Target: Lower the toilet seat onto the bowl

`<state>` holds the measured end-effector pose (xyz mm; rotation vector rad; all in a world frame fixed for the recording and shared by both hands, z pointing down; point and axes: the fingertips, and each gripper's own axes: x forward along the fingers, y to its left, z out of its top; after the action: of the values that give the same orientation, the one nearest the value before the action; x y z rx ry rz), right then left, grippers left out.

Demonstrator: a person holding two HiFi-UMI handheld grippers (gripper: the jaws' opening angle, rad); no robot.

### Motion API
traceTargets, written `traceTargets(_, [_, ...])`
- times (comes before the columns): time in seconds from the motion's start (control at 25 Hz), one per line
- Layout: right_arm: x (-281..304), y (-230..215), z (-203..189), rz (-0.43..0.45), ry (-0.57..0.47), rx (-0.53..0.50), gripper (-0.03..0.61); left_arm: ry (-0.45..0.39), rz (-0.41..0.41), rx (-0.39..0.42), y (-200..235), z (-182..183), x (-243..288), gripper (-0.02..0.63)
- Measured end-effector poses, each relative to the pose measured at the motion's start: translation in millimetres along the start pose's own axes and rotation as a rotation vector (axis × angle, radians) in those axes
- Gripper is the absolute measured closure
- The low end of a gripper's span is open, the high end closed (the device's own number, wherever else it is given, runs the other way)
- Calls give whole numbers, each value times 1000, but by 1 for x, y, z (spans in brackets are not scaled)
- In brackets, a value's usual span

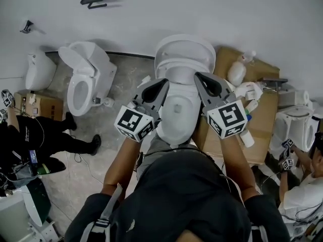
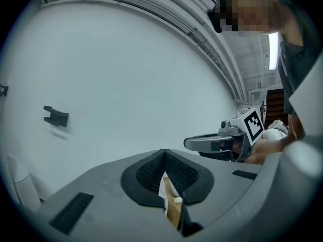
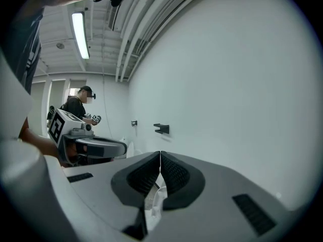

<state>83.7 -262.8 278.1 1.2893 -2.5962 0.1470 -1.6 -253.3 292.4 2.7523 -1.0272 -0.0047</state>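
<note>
- I judge the lowering not yet begun. The toilet seat seems to stand upright at the back of the bowl, close to the wall. From above I cannot tell seat from lid.
- My left gripper and right gripper hover side by side over the bowl, touching nothing.
- Both pairs of fingers are pressed together, nothing between them.
- Both grippers point forward at the wall, so neither gripper view shows the toilet.
- Next, I think, I must reach forward to the seat's top edge and tip it off its rest with the closed tips. Then I should ease it down slowly so it does not slam.
</note>
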Motion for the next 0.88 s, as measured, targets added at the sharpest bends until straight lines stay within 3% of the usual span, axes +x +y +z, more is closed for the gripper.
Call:
traceTargets(0.76, [102,-38,-75,-4,189,-4,568,62,-40,-72,68,-25,22,609])
traceTargets(0.88, [116,-43,-91,1,228,1,535,70,-40,-82,75,-32,22,609])
